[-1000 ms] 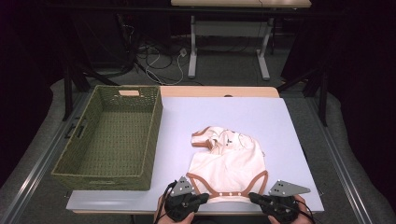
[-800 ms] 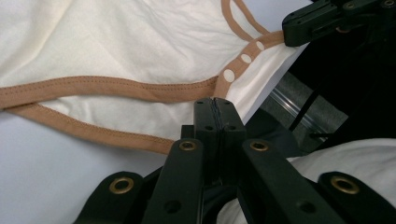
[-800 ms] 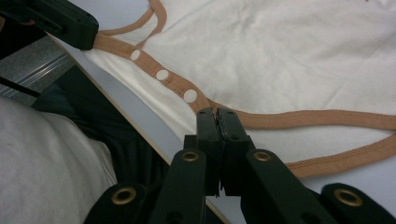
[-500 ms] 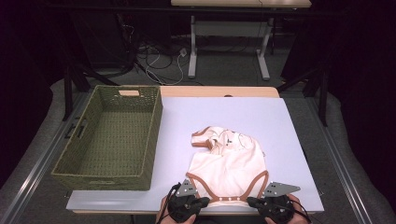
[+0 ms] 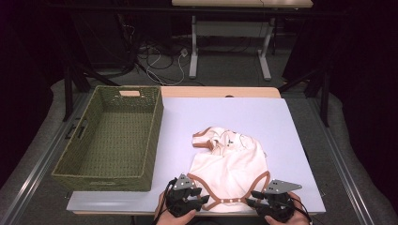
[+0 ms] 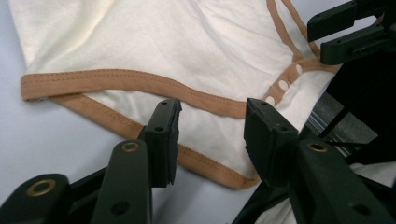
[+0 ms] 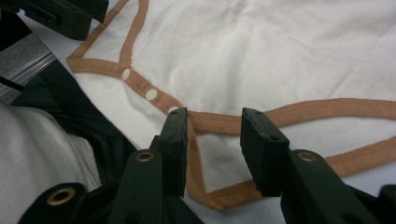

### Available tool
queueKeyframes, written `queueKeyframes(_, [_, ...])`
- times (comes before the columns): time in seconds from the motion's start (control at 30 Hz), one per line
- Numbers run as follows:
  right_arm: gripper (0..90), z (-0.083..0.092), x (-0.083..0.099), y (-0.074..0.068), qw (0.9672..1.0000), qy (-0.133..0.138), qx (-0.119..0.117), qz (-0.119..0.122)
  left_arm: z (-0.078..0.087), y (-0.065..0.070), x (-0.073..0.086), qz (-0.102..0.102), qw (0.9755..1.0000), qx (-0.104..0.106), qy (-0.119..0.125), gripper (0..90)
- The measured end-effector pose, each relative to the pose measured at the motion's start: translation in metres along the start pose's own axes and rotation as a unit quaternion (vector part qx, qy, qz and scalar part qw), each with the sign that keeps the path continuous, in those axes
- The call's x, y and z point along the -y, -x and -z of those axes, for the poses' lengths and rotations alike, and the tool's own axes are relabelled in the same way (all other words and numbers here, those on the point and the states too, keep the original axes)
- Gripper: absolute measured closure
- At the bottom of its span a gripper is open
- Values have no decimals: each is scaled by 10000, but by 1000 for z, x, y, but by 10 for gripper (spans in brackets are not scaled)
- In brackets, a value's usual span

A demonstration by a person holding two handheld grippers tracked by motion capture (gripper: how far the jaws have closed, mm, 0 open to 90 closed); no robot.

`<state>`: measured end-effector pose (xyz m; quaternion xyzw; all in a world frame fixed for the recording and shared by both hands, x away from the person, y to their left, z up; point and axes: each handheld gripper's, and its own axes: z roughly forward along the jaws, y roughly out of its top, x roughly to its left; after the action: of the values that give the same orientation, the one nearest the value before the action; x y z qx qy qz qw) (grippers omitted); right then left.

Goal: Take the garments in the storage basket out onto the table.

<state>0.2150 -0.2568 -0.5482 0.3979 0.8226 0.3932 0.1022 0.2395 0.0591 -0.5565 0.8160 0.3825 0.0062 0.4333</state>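
The left gripper and the right gripper are lying low at the near edge of the pale lilac table top, each with its black jaws part-way apart and having just been opening; the hem of the cream cotton baby bodysuit with tan binding is lying between the pads of each pair, but neither pair is pressing on it, so nothing is being held. In the left gripper view the left gripper is straddling the tan-bound leg hem, with the cloth spreading ahead of the jaws; in the right gripper view the right gripper is doing the same just beside the row of white snap studs. The bodysuit is stretching away from both tools, its long axis running from the snap end by the grippers toward the collar farther up the table. The woven olive-green rectangular basket is standing well apart on the left, nearer the left gripper.
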Motion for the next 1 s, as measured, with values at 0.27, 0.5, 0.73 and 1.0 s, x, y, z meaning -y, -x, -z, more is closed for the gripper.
queueKeyframes(0.27, [540, -3, -2, 7, 9997, 157, 163, 36, -2, -10, -1, 18, 9998, -186, 108, 461])
queueKeyframes(0.5, [534, -3, -3, 11, 9993, 189, 316, -22, 0, -21, -3, 80, 9991, -336, 244, 418])
queueKeyframes(0.73, [523, -2, -3, 19, 9982, 253, 542, -82, 4, -30, -7, 196, 9984, -396, 351, 385])
queueKeyframes(1.0, [522, 8, -9, 32, 9957, 369, 787, -316, 9, -40, -19, 295, 9970, -531, 482, 366])
